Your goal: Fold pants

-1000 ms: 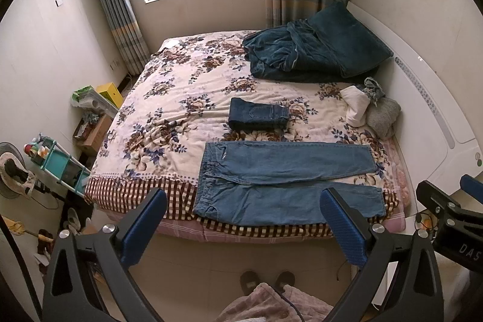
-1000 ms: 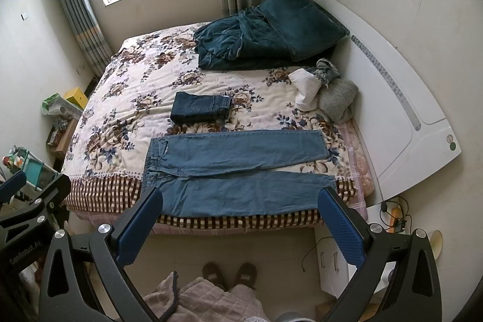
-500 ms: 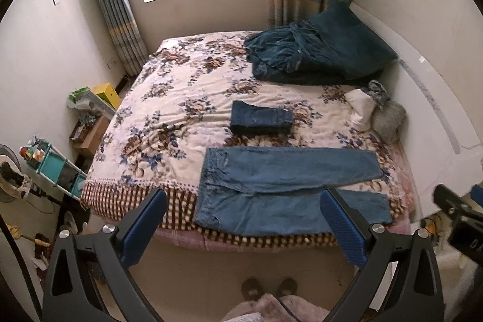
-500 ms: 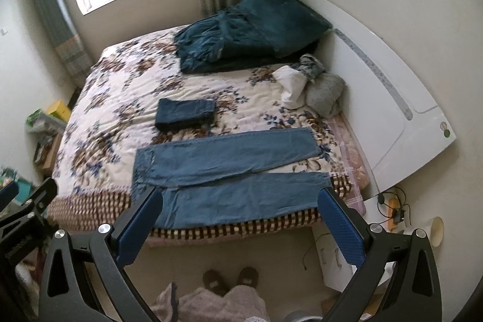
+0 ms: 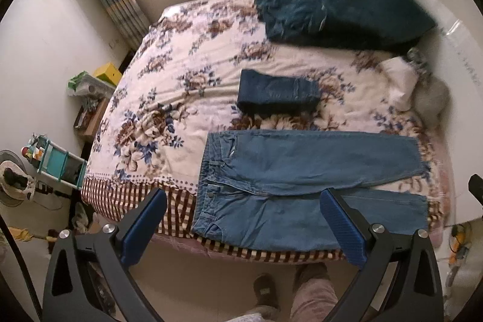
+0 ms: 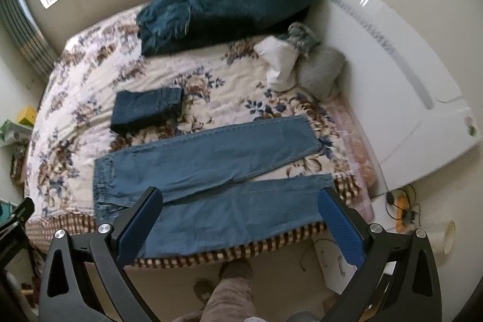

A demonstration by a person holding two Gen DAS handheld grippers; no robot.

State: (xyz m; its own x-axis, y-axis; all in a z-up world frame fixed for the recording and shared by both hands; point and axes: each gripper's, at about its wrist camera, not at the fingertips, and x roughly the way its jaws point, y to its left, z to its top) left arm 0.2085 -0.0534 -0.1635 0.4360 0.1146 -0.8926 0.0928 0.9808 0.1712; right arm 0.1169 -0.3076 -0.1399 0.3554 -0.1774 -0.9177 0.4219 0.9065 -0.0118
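Light blue pants (image 5: 302,186) spread flat along the near bed (image 5: 169,98) edge, both tools (image 5: 241,227) (image 6: 238,224) wide and empty; white headboard (image 6: 401,98) only in right view.

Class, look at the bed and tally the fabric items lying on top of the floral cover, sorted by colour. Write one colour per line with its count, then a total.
Light blue: 1, the flat jeans
Dark navy: 1, the folded pants
Teal: 1, the heaped bedding (too blurred to separate into pieces)
White: 1, the white bundle
Grey: 1, the grey bundle
Total: 5
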